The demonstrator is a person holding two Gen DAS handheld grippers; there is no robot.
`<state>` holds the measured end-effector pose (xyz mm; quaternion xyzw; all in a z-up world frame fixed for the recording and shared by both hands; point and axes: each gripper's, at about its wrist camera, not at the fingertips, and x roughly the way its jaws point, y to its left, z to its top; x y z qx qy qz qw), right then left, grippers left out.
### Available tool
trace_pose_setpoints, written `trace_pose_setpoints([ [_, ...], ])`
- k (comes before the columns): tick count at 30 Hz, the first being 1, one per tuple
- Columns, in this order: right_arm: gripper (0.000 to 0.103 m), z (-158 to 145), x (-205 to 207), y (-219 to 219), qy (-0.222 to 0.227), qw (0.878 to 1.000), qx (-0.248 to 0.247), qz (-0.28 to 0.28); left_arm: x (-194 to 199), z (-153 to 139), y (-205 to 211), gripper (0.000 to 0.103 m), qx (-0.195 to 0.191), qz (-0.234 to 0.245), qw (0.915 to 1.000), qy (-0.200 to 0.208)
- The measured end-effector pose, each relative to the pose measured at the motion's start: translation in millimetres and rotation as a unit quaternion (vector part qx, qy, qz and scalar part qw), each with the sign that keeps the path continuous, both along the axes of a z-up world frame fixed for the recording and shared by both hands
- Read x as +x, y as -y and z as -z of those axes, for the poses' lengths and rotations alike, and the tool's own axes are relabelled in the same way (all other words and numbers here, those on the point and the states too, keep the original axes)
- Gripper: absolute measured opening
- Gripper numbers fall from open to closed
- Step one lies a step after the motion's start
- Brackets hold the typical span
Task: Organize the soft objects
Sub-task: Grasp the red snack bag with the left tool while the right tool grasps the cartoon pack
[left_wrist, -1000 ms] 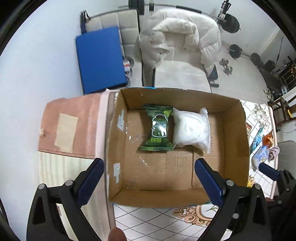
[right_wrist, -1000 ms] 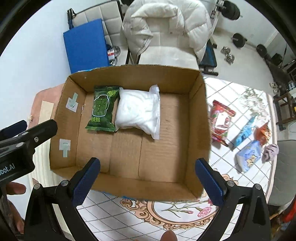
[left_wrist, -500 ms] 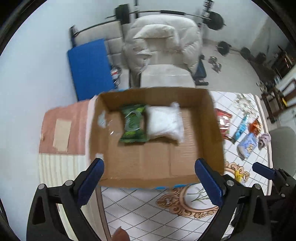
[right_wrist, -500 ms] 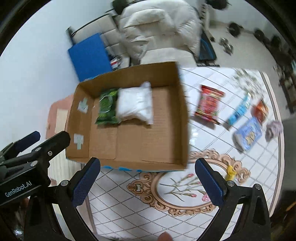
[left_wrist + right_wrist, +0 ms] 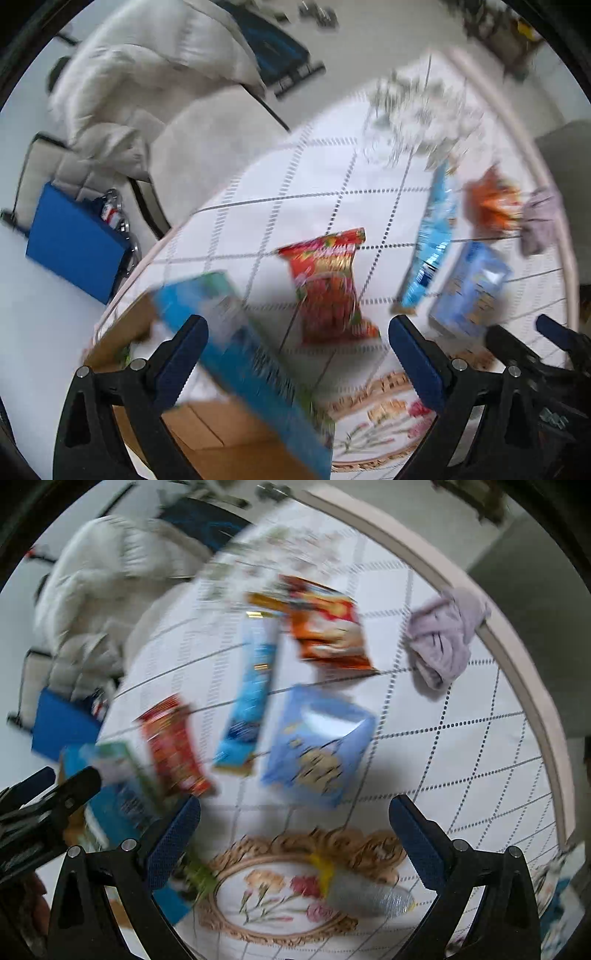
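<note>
Both views are motion-blurred. Soft packets lie on the tiled tablecloth: a red packet [image 5: 328, 284] [image 5: 173, 746], a long blue packet [image 5: 432, 240] [image 5: 251, 694], a light blue packet [image 5: 469, 288] [image 5: 317, 746], an orange packet [image 5: 491, 203] [image 5: 328, 624] and a lilac cloth [image 5: 539, 221] [image 5: 443, 635]. The cardboard box [image 5: 229, 424] [image 5: 118, 790], blue outside, is at lower left. My left gripper [image 5: 295, 354] is open and empty, just in front of the red packet. My right gripper [image 5: 295, 834] is open and empty, just in front of the light blue packet.
A yellow and silver wrapped item [image 5: 365, 893] lies on the floral medallion near the right gripper. A chair with a cream puffer jacket [image 5: 147, 85] stands beyond the table. The table's curved pink edge [image 5: 524, 664] runs along the right.
Both grippers have swung right, away from the box's inside toward the packets on the table. The box has slid to the lower left of both views. Both stay open.
</note>
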<state>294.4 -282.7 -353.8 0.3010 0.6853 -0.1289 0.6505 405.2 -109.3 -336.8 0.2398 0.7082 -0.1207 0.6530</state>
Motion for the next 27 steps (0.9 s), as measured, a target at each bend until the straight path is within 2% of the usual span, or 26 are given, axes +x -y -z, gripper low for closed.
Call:
trace_pose_setpoints([
  [1, 0.103, 12.6, 2.5, 7.4, -0.009, 1.000, 0.007, 0.009, 6.9, 22.5, 9.3, 0.100, 0.015, 0.009, 0.9996, -0.022],
  [4, 0.103, 39.8, 9.1, 17.5, -0.029, 0.999, 0.022, 0.021, 15.3, 64.0, 18.3, 0.100, 0.036, 0.011, 0.9972, -0.065],
  [7, 0.103, 59.6, 15.2, 18.2, -0.045, 0.998, 0.030, 0.021, 18.6, 91.5, 20.8, 0.100, 0.046, 0.006, 0.9946, -0.093],
  [11, 0.103, 79.3, 21.1, 13.4, -0.064, 0.997, 0.032, 0.029, 18.6, 111.7, 15.9, 0.100, 0.040, -0.014, 0.9916, -0.122],
  [13, 0.098, 87.1, 23.2, 11.7, -0.076, 0.996, 0.027, 0.032, 17.9, 116.0, 10.8, 0.086, 0.035, -0.026, 0.9904, -0.131],
  [14, 0.092, 90.1, 24.2, 10.6, -0.082, 0.996, 0.023, 0.032, 17.3, 114.5, 7.5, 0.079, 0.021, -0.039, 0.9903, -0.132],
  [15, 0.088, 94.1, 25.0, 9.2, -0.092, 0.995, 0.015, 0.031, 16.0, 112.1, 5.7, 0.065, 0.004, -0.046, 0.9894, -0.137],
  [17, 0.076, 95.1, 25.2, 4.7, -0.098, 0.995, -0.004, 0.026, 12.5, 104.6, 3.7, 0.044, 0.001, -0.047, 0.9912, -0.124],
  [18, 0.071, 94.1, 27.2, 1.5, -0.101, 0.995, -0.019, 0.016, 10.1, 100.2, 2.3, 0.044, -0.001, -0.050, 0.9921, -0.115],
  [19, 0.063, 92.4, 29.6, -2.8, -0.102, 0.994, -0.032, 0.003, 7.9, 96.9, 1.5, 0.044, -0.002, -0.050, 0.9928, -0.108],
  [22, 0.047, 82.0, 30.9, -14.8, -0.094, 0.994, -0.048, -0.030, -3.4, 76.2, -1.0, 0.043, -0.015, -0.055, 0.9949, -0.083],
  [27, 0.045, 42.4, 20.0, -30.0, -0.057, 0.993, -0.069, -0.071, -19.8, 23.6, -24.1, 0.043, -0.074, -0.090, 0.9923, -0.041],
])
